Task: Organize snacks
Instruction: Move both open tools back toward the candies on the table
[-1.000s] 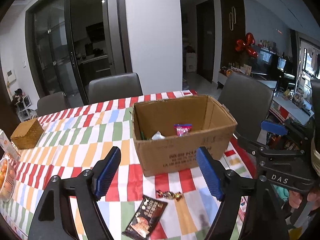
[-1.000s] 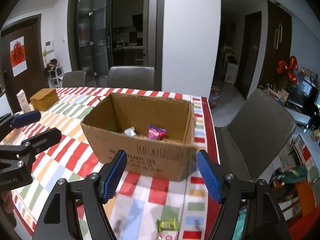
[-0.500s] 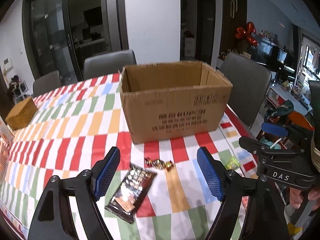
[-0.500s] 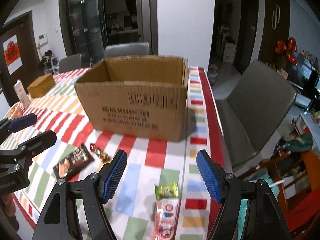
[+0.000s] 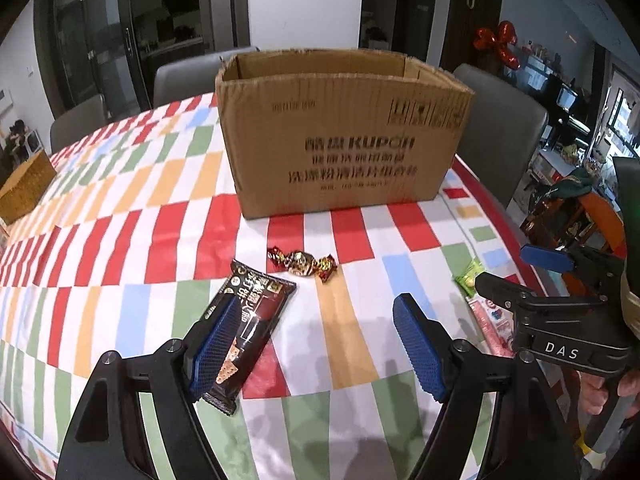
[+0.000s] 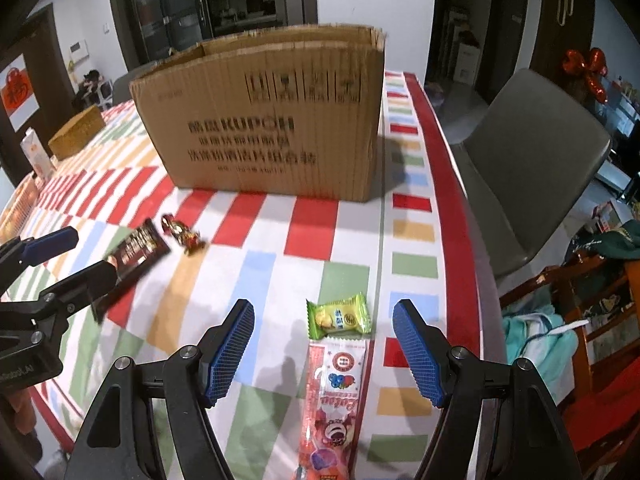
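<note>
Both tools over the loose snacks, nothing picked up yet

Dark biscuit packet [image 5: 252, 320] and foil candy [image 5: 303, 262] lie in front of the cardboard box [image 5: 340, 136]; green sweet [image 6: 339, 316] and pink packet [image 6: 334, 400] nearer its right corner. My left tool [image 5: 316, 348] hangs wide, empty; right tool [image 6: 324, 354] wide, empty, framing the green sweet. Next, I reckon: lower, pinch, lift into the box on the counter [image 5: 120, 208].

two close downward views, shared box [image 5: 344, 132]
</note>
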`<state>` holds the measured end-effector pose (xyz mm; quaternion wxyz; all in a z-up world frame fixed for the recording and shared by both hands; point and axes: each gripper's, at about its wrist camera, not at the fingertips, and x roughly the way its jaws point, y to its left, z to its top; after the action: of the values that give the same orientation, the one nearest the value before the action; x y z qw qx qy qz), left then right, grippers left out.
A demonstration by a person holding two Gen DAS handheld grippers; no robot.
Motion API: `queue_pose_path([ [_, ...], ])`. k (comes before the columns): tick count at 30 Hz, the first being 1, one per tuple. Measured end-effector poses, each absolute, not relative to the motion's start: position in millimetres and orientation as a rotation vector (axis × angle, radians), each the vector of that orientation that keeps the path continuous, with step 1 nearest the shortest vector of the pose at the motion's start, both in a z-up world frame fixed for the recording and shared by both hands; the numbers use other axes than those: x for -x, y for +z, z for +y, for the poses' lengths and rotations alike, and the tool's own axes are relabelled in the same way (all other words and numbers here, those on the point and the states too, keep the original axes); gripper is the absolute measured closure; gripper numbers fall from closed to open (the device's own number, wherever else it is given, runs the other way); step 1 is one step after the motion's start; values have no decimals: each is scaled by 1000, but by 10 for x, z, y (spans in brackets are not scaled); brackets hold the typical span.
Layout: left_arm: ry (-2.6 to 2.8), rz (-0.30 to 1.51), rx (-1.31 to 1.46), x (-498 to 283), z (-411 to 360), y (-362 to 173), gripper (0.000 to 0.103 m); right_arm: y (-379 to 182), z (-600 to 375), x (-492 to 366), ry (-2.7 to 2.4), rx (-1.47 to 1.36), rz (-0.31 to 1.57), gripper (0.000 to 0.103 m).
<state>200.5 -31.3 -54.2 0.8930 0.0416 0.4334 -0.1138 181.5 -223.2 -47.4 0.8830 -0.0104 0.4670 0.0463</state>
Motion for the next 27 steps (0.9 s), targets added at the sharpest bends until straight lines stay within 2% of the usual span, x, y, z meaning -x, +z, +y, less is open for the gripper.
queue_pose_path([
  [20, -246, 917, -65, -2312, -320, -892, 32, -836, -2276, -2008, 63, 28, 1065, 33],
  [27, -236, 910, -38, -2524, -338, -984, 42, -916, -2296, -2073, 49, 14, 1085, 39],
])
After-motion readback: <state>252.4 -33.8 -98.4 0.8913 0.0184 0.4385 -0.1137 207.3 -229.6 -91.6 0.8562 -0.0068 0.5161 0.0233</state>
